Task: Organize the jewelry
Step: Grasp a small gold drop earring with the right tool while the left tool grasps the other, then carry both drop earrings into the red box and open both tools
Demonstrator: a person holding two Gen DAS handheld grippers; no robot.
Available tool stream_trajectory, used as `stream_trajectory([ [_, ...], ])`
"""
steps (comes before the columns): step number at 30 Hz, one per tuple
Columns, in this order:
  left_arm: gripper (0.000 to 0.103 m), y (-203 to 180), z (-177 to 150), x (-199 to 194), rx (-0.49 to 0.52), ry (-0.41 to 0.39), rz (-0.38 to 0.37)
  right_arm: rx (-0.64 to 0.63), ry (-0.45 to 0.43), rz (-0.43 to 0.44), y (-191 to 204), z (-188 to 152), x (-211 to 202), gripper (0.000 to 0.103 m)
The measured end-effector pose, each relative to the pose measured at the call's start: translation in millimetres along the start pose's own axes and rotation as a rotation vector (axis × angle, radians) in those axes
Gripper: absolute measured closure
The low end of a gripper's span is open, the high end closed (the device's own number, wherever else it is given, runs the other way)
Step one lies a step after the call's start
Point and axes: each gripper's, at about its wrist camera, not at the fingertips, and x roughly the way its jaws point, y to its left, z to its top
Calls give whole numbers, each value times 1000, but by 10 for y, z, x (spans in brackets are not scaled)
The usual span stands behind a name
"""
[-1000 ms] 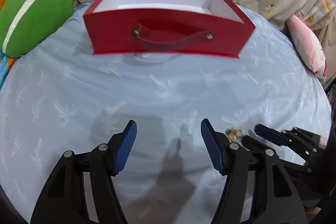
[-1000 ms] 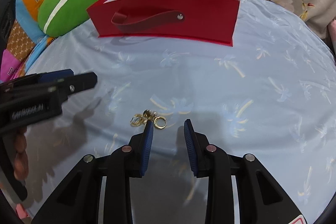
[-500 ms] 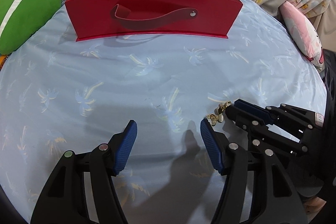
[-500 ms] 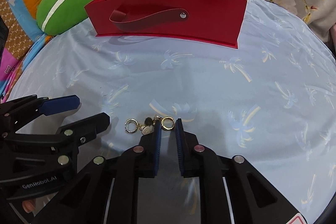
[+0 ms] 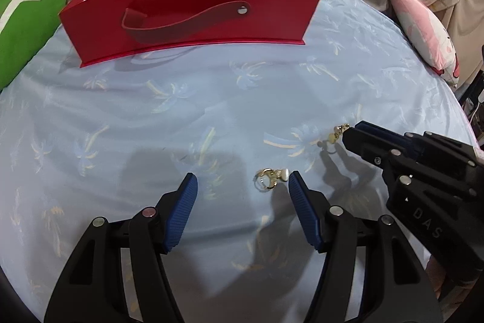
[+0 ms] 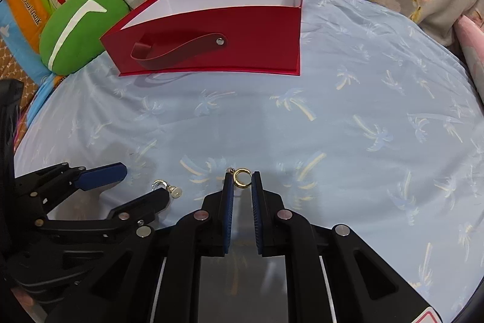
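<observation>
My right gripper [image 6: 242, 178] is shut on a gold hoop earring [image 6: 242, 178] and holds it just above the blue cloth; it shows in the left wrist view [image 5: 348, 132] with the earring [image 5: 338, 133] at its tips. A second gold earring with a pearl [image 5: 270, 176] lies on the cloth just in front of my open left gripper [image 5: 242, 186], close to its right finger; it also shows in the right wrist view [image 6: 168, 188]. The open red box [image 5: 193, 20] with a strap handle stands at the far side.
A green cushion [image 6: 78, 29] lies left of the red box [image 6: 217, 44]. A pink plush pillow [image 5: 426, 32] sits at the right edge of the round blue-clothed surface [image 5: 211, 111]. Floral fabric hangs behind.
My right gripper closed on one earring and lifted it away from the other. My left gripper moved toward the earring left on the cloth.
</observation>
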Motion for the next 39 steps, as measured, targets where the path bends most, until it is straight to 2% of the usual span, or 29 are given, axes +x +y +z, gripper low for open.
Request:
stream_trajectory([
  [3, 55, -25, 23, 16, 2, -2, -9, 4, -3, 2, -14, 7, -15, 92],
  [7, 85, -10, 43, 22, -2, 6, -29, 8, -7, 12, -7, 14, -33, 92],
  [9, 93, 10, 48, 17, -15, 13, -54, 10, -11, 17, 0, 24, -55, 92],
  [16, 93, 192, 184, -214, -55, -47, -56, 4, -63, 41, 59, 249, -193, 92],
  [21, 93, 431, 525, -486, -47, -142, 7, -33, -143, 52, 118, 706, -291, 92],
  [28, 93, 799, 1344, -752, -22, -312, 141, -63, -255, 67, 224, 1588, -262, 92],
  [31, 93, 942, 1724, -768, -25, -362, 181, -50, -266, 88, 247, 1993, -111, 92],
  [35, 93, 1099, 2191, -606, -38, -380, 201, -41, -255, 98, 308, 2420, 178, 92],
  [39, 93, 1203, 2482, -353, -40, -373, 230, -49, -231, 86, 369, 2664, 480, 92],
])
